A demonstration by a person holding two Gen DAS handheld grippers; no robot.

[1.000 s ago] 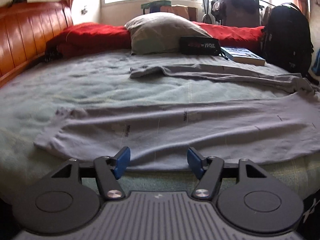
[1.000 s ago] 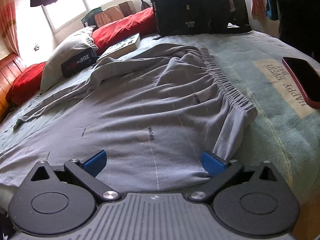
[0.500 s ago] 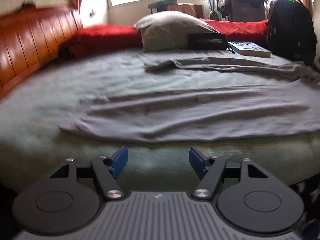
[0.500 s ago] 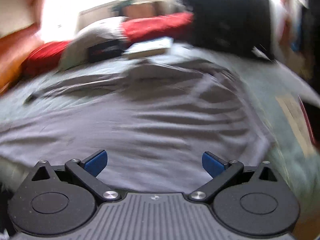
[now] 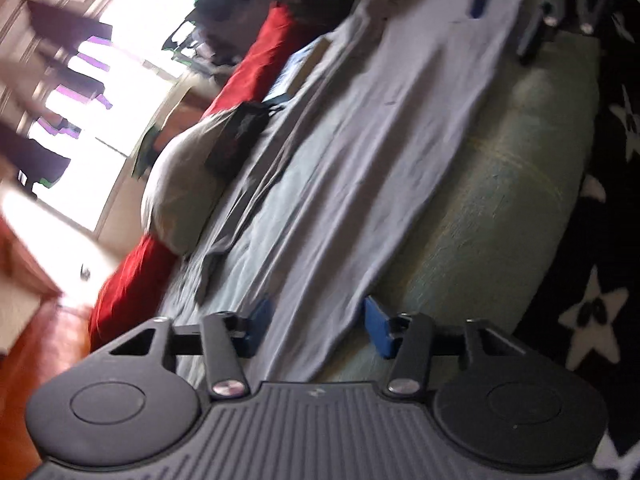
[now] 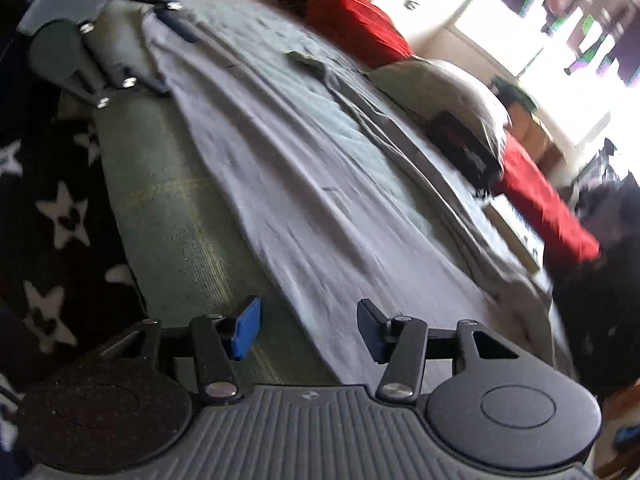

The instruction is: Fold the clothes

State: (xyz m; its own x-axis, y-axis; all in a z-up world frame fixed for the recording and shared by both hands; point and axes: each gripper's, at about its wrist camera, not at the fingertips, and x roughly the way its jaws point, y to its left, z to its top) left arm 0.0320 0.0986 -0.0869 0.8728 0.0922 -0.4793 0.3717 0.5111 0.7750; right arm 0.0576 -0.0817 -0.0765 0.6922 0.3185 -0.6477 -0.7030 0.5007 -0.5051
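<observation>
Landmark: the bed (image 5: 500,216), under a pale green cover, its near edge running past both grippers.
Grey garment (image 5: 372,152): spread long and flat along the bed's near side, rumpled in soft ridges, its edge lying close to the mattress edge; a darker grey strip of it trails toward the pillow.
Left gripper (image 5: 316,326): tilted hard to one side at the bed's near edge, blue fingertips (image 5: 378,326) set moderately wide, the garment's end lying between them; I cannot tell whether the pads touch the cloth.
Right gripper (image 6: 308,328): at the opposite end of the garment, also rolled over, jaws parted about as wide, the garment's edge running between them with nothing pinched.
Pillow (image 5: 180,184): grey, at the far side of the bed, against a red bolster (image 5: 132,276).
Dark pouch (image 6: 464,148): leaning on the pillow.
Star-patterned cloth (image 6: 52,216): black with white stars, just off the bed's near edge.
Sharpness: both views are smeared.
</observation>
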